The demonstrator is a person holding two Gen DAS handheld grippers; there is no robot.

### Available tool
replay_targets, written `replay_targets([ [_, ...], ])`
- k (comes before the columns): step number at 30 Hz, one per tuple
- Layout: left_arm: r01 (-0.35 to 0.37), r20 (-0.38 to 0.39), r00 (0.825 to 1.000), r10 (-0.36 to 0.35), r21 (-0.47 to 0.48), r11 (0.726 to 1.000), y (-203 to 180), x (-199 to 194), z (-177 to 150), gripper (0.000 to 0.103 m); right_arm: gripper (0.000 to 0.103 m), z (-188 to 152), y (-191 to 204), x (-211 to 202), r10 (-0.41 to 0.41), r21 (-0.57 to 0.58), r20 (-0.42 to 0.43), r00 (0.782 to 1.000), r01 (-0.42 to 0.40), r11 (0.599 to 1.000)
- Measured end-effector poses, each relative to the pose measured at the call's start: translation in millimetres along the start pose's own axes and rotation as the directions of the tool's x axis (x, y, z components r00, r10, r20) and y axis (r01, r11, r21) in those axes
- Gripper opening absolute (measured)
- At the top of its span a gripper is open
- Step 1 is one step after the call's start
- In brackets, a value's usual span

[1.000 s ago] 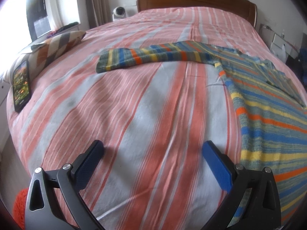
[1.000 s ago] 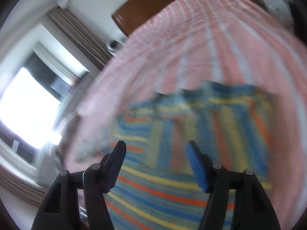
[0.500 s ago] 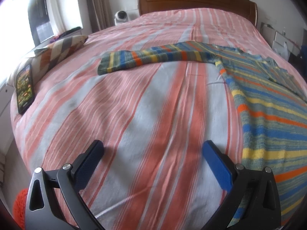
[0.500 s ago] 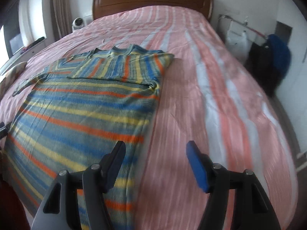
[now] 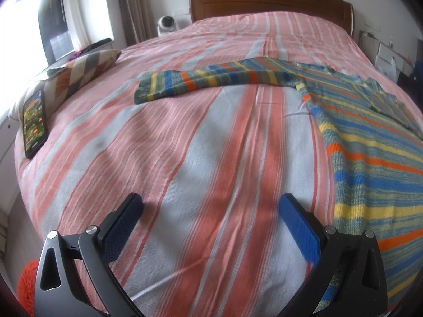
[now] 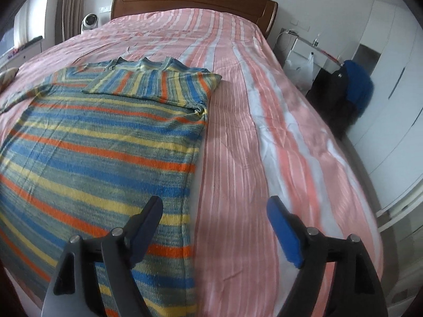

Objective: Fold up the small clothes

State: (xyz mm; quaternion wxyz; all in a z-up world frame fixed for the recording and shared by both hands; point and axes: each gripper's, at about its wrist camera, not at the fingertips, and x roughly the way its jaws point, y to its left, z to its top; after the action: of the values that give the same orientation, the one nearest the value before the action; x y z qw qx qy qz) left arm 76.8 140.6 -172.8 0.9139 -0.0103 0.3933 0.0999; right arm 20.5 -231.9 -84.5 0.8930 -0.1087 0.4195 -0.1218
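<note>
A striped knit sweater [image 6: 100, 142] in blue, yellow, orange and grey lies flat on the bed. Its right sleeve [image 6: 156, 84] is folded across the chest. Its left sleeve [image 5: 211, 82] stretches out to the left on the bedspread. My left gripper [image 5: 211, 208] is open and empty above bare bedspread, left of the sweater's body [image 5: 370, 163]. My right gripper [image 6: 215, 211] is open and empty over the sweater's right edge near the hem.
The bed has a pink and white striped bedspread [image 5: 185, 158] and a wooden headboard [image 6: 190, 0]. A phone [image 5: 34, 121] and a patterned pillow [image 5: 84, 71] lie at the bed's left edge. A chair with dark clothes [image 6: 343, 89] stands to the right.
My right gripper swung from a blurred view toward the window to a steady view along the sweater's right edge. My left gripper barely moved. Both stayed open.
</note>
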Motion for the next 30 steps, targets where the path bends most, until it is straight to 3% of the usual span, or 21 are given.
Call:
replay_targets([
  [30, -0.001, 0.003, 1.000, 0.001, 0.001, 1.000, -1.1, -0.1, -0.8, 0.103, 0.080, -1.2, 6.8, -19.0, -0.097, -0.022, 0.023, 0.995, 0.098, 0.995],
])
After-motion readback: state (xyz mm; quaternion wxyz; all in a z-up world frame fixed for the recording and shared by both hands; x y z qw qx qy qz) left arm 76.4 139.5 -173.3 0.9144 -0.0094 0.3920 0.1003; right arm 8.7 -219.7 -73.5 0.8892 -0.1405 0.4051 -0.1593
